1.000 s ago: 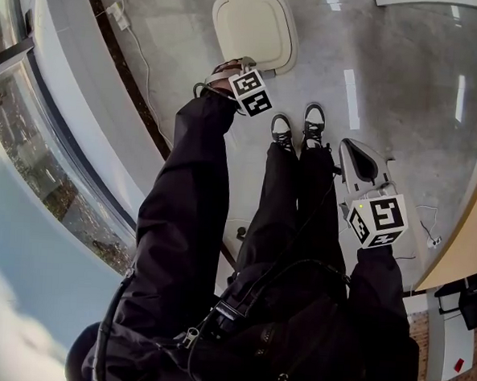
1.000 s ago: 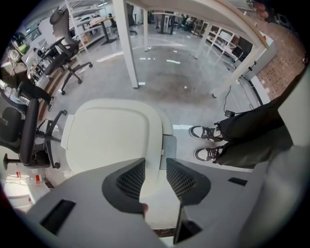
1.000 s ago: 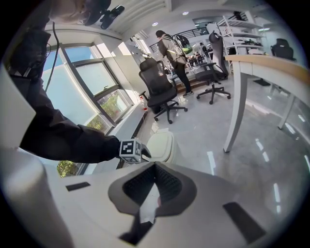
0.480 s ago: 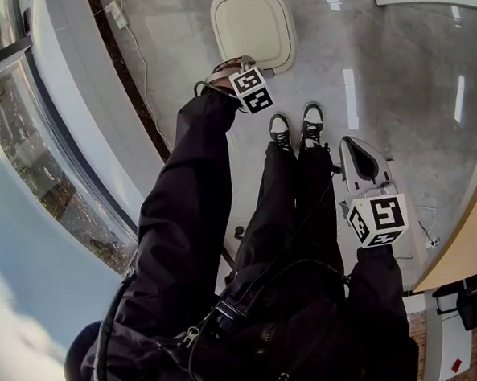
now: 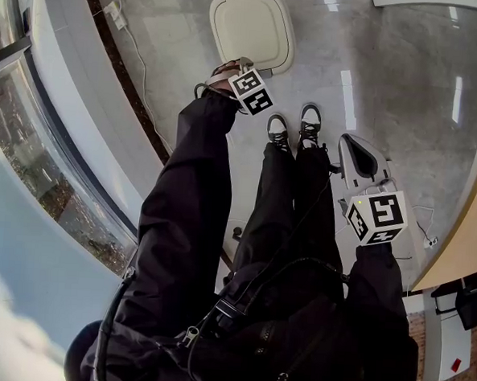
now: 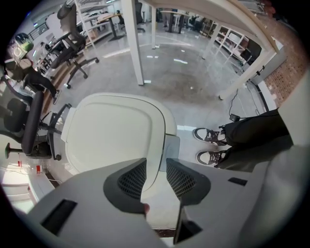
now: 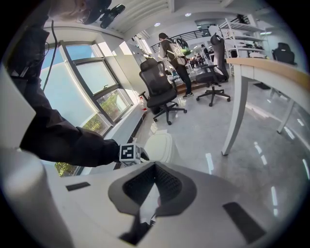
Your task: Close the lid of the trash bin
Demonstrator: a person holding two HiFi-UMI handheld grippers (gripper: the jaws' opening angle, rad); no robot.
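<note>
Found the trash bin lid [image 5: 253,25] lying flat, top centre of the head view, seemingly shut already. Held the left tool [image 6: 156,167] slightly spread over its near edge, the right tool [image 7: 154,168] pressed together, empty. Judged little left to do.

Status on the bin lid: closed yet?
Done, as far as it shows: the lid lies flat, with no gap visible in the head or left gripper view. In hand: the left gripper sits over the lid's near edge, jaws slightly apart, clamping nothing. The right gripper hangs shut, idle. Left: probably just pulling away.
</note>
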